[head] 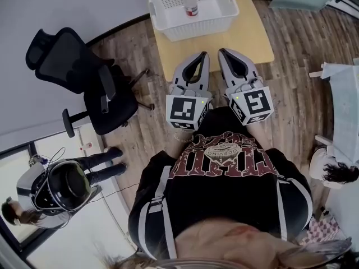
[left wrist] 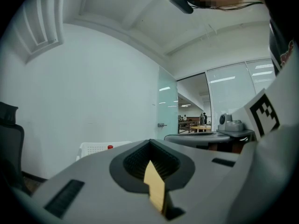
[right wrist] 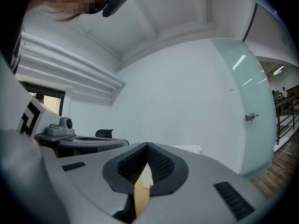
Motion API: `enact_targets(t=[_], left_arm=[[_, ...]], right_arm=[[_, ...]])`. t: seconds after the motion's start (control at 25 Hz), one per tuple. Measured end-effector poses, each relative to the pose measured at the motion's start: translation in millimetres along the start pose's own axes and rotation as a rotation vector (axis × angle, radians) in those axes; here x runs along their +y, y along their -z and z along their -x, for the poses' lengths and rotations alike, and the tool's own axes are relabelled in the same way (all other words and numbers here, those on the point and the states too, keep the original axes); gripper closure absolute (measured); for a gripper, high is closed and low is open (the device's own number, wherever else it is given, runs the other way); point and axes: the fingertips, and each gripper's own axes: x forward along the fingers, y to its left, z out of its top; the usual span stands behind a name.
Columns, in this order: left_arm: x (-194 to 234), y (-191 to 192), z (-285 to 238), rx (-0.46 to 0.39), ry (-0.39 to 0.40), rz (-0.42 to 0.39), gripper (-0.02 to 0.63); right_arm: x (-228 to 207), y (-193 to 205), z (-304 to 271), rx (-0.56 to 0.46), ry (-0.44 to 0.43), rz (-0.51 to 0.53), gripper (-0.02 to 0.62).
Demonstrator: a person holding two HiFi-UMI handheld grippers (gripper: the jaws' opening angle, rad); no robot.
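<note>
Holding left tool point(head: 203, 56) and right tool point(head: 224, 52) side by side near chest, jaws of each pressed together, gripping nothing. Pointing tips over tabletop point(head: 252, 38). Beyond, noting bottle point(head: 190, 3) upright inside basket point(head: 196, 29), well apart from tools.

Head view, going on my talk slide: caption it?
Left claw and right claw, both shut, before a basket holding a bottle.

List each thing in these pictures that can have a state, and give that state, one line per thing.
left gripper, jaws shut, nothing between them.
right gripper, jaws shut, nothing between them.
bottle, upright in the basket, red cap on.
basket, upright on the table.
office chair, unoccupied.
</note>
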Motion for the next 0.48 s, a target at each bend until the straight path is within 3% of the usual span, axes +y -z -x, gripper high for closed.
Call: enact_targets(t=[0.48], left_arm=[[24.3,-7.8,-22.6,-0.006,-0.007,0.009,0.561]], right_arm=[[-9.9,-7.9,-28.2,-0.012,-0.011,0.005,0.578]])
